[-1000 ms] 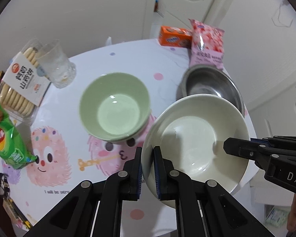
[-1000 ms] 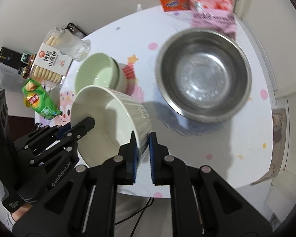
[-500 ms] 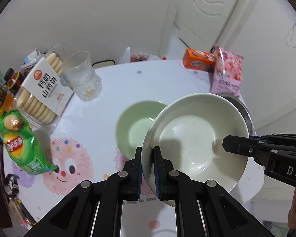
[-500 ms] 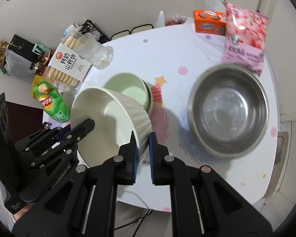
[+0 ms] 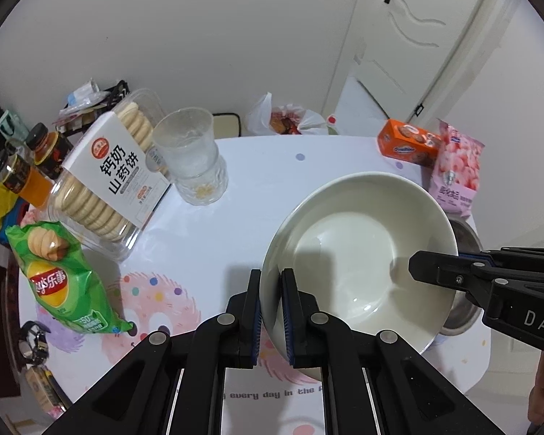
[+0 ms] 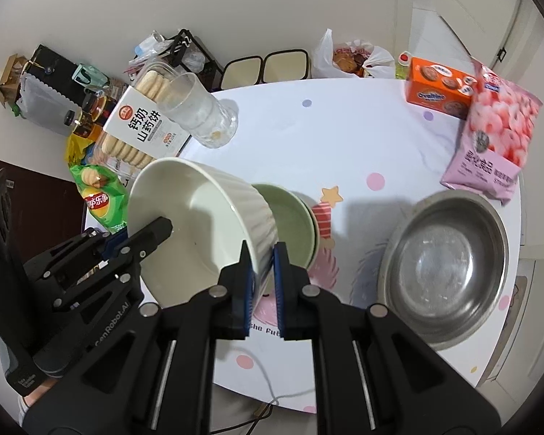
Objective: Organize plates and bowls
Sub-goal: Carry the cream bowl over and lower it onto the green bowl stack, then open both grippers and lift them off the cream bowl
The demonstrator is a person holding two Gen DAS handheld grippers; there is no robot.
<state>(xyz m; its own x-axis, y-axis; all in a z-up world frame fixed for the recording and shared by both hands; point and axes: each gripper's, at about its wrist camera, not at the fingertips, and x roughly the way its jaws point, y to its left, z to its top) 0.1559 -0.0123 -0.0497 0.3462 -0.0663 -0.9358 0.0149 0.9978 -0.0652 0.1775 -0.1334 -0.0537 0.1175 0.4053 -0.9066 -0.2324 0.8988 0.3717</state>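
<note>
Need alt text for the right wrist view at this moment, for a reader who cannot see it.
Both grippers clamp opposite sides of a tilted white ribbed bowl: the right gripper on its near rim, the left gripper reaching in from the left. Behind it sits a green bowl, a steel bowl to the right, snack packs along the table edge.

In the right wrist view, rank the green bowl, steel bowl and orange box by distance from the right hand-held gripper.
From the right hand-held gripper:
1. Green bowl, just ahead, behind the held white bowl.
2. Steel bowl, off to the right.
3. Orange box, far right table edge.
</note>
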